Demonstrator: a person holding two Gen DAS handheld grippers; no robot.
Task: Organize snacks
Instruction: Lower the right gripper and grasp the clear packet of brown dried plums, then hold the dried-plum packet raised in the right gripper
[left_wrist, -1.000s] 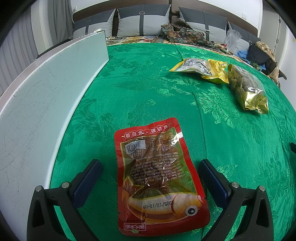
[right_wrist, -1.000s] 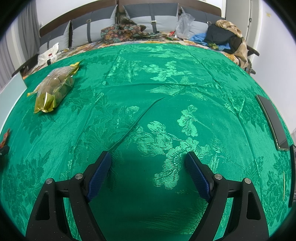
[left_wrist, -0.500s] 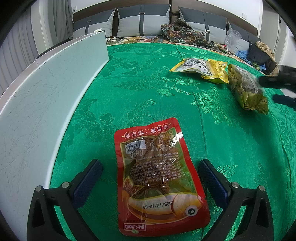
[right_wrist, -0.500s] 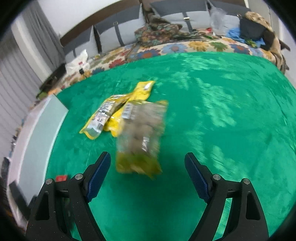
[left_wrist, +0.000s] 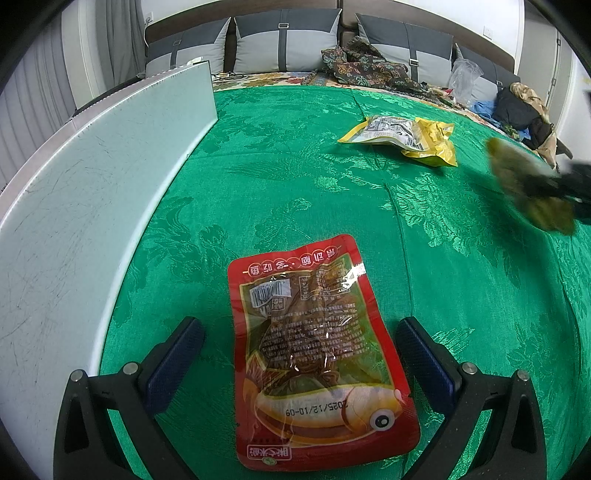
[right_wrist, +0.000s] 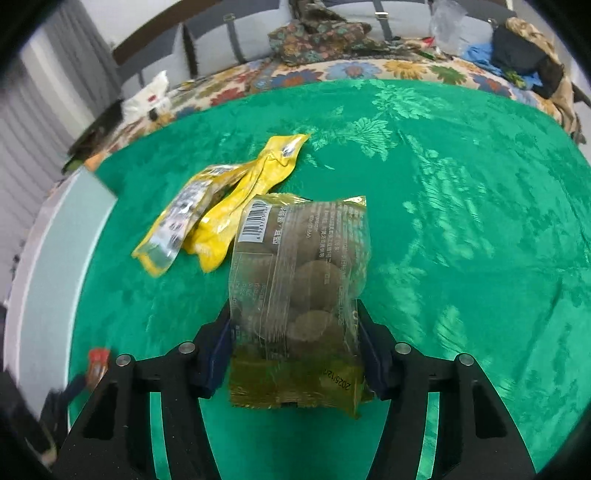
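Right hand-held gripper newly closed on gold snack bag — off cloth; left hand-held gripper wide.

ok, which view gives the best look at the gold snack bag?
Right wrist view: the gold snack bag fills the centre, sharp enough to show its barcode and round pieces, clamped between the right gripper pads, whose jaws have just been closing. In the left wrist view it is a blurred olive smear at the right edge.
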